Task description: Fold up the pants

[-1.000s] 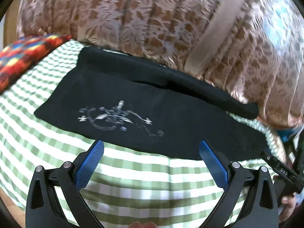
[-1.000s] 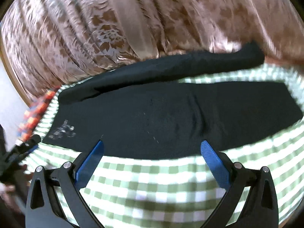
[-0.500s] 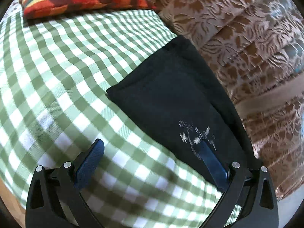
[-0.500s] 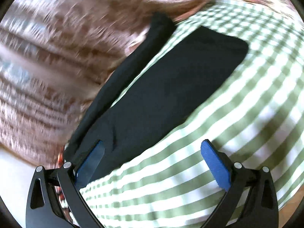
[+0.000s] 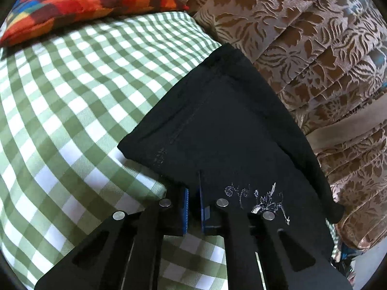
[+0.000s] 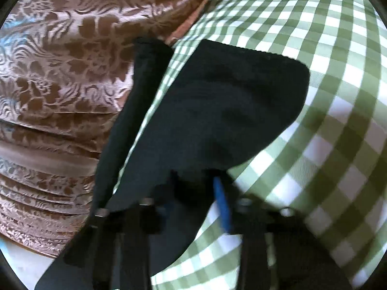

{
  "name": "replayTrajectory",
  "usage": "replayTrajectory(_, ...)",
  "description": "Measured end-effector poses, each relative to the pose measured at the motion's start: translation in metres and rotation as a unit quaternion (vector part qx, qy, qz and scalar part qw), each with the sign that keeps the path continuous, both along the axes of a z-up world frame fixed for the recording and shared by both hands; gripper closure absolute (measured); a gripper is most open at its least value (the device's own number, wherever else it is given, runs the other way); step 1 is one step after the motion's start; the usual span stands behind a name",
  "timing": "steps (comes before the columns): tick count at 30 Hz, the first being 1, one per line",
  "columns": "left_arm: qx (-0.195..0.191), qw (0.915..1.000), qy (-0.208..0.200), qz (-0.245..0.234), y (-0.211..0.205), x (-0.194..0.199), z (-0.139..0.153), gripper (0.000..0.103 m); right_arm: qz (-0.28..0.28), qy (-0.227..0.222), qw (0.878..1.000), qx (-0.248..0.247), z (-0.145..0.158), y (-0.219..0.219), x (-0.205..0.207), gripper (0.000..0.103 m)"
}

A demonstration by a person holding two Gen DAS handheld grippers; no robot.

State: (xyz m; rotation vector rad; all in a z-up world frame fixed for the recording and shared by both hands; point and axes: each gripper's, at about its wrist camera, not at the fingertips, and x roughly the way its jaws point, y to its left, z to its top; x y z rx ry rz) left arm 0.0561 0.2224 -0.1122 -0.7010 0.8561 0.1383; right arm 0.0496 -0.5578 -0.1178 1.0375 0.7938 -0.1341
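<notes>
The left gripper [image 5: 193, 197] pinched the near edge of the black pants [image 5: 225, 130] on the checked cloth [image 5: 72, 111]; the right gripper [image 6: 193, 193] clamped the leg end, open cloth beside it; curtain [image 5: 314, 48] bordered the far edge.

Pants [image 5: 229, 130] on bedsheet [image 5: 72, 120], beside curtain [image 5: 314, 48]

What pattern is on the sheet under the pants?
Green-and-white check sheet, clearest in the left wrist view.
</notes>
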Motion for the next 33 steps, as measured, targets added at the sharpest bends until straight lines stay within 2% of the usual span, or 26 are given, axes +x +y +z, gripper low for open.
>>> replayTrajectory(4,0.017,0.9998,-0.003,-0.013,0.000,-0.004,0.011,0.098,0.012,0.001,0.999,-0.048,0.018,0.008,-0.011,0.090)
replayTrajectory(6,0.024,0.9995,-0.011,-0.018,0.001,-0.009,0.021,0.098,0.014,-0.011,0.998,-0.056,0.028,0.010,-0.020,0.090)
replayTrajectory(10,0.042,0.9985,-0.020,-0.029,-0.002,-0.017,0.039,0.098,0.016,-0.022,0.998,-0.060,0.041,0.012,-0.039,0.090)
replayTrajectory(16,0.043,0.9982,-0.022,-0.035,0.002,-0.039,0.054,0.098,0.020,-0.015,0.999,-0.047,0.038,0.013,-0.066,0.090)
replayTrajectory(23,0.050,0.9980,0.014,-0.037,0.009,-0.063,0.041,0.098,0.022,0.009,0.998,-0.052,0.029,0.014,-0.081,0.090)
replayTrajectory(25,0.071,0.9960,0.032,-0.044,0.002,-0.066,0.035,0.098,0.026,0.020,0.998,-0.058,0.025,0.014,-0.078,0.089)
replayTrajectory(26,0.076,0.9954,0.036,-0.045,0.001,-0.066,0.033,0.098,0.030,0.027,0.997,-0.067,0.025,0.015,-0.077,0.087)
replayTrajectory(27,0.076,0.9952,0.041,-0.046,0.001,-0.066,0.030,0.098,0.028,0.036,0.996,-0.075,0.024,0.015,-0.077,0.074)
replayTrajectory(28,0.078,0.9946,0.050,-0.047,0.002,-0.065,0.027,0.093,0.023,0.041,0.996,-0.080,0.025,0.014,-0.079,0.060)
replayTrajectory(29,0.086,0.9932,0.061,-0.048,0.002,-0.064,0.025,0.091,0.013,0.039,0.996,-0.085,0.029,0.012,-0.083,0.054)
replayTrajectory(30,0.092,0.9924,0.064,-0.050,0.002,-0.066,0.025,0.083,0.001,0.033,0.995,-0.098,0.035,0.012,-0.088,0.048)
replayTrajectory(31,0.099,0.9916,0.066,-0.050,0.003,-0.068,0.028,0.071,-0.007,0.029,0.991,-0.129,0.046,0.015,-0.093,0.042)
replayTrajectory(33,0.118,0.9907,0.059,-0.035,0.008,-0.076,0.037,0.062,-0.005,0.012,0.988,-0.155,0.060,0.023,-0.098,0.037)
